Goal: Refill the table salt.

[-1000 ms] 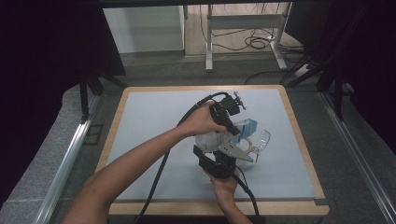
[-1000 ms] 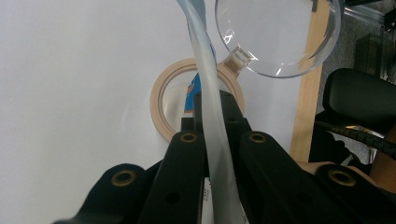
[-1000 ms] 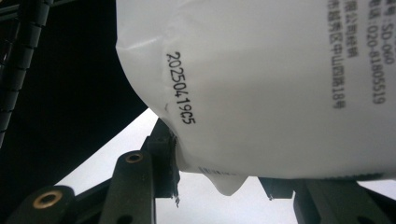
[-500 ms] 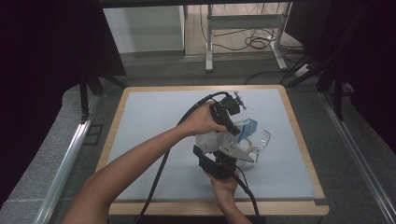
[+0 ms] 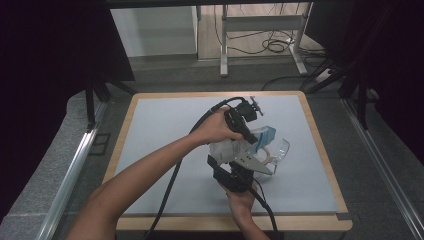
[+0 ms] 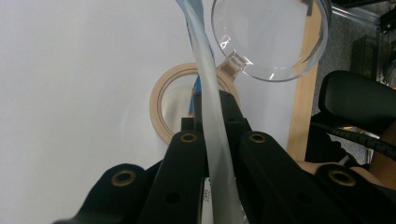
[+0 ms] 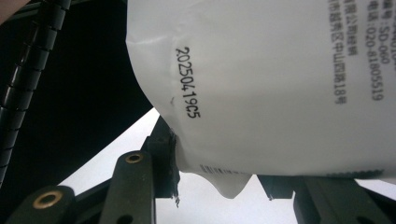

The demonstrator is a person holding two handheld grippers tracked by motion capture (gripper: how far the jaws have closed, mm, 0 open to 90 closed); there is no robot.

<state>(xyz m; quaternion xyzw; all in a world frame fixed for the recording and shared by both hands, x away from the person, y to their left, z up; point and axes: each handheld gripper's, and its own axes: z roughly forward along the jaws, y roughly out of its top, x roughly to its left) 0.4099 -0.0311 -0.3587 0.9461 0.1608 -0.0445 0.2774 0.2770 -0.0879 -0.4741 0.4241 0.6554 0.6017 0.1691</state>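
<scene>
White pouch (image 7: 280,88) pinched by its thin edge in left gripper (image 6: 215,135), fully closed; pouch's lower edge (image 5: 227,150) clamped between right gripper (image 7: 219,186) jaws, above table (image 5: 150,130).

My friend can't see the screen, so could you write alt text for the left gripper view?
The left hand-held gripper is shut on the thin edge of a white plastic pouch that runs up the middle of the picture. Beyond it, on the pale table, lie a tan ring and a clear round lid.
</scene>
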